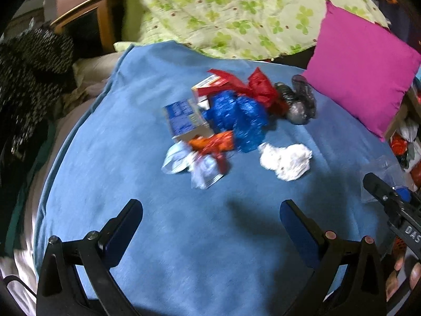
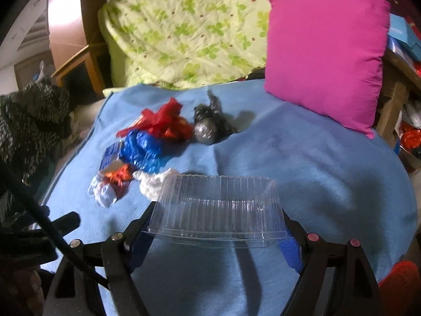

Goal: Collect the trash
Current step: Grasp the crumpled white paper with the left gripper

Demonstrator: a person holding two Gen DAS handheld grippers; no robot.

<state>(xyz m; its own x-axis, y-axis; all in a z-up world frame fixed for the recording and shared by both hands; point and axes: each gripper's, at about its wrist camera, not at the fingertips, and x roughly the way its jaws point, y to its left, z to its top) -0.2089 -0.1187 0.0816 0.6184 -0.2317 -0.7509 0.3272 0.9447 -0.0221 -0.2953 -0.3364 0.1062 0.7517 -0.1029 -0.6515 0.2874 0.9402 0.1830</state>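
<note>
The right gripper has its jaws clamped on a clear tray, the left gripper has jaws apart and empty, and the trash pile at 12 o'clock remains on the blue blanket of a bed, pink pillow at 2 o'clock.

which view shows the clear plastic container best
The right wrist view: the clear plastic container fills the foreground, held between the fingers of the right hand-held gripper, ribbed walls and rim plain. The left wrist view catches only a faint transparent corner at its right edge, behind that gripper.
</note>
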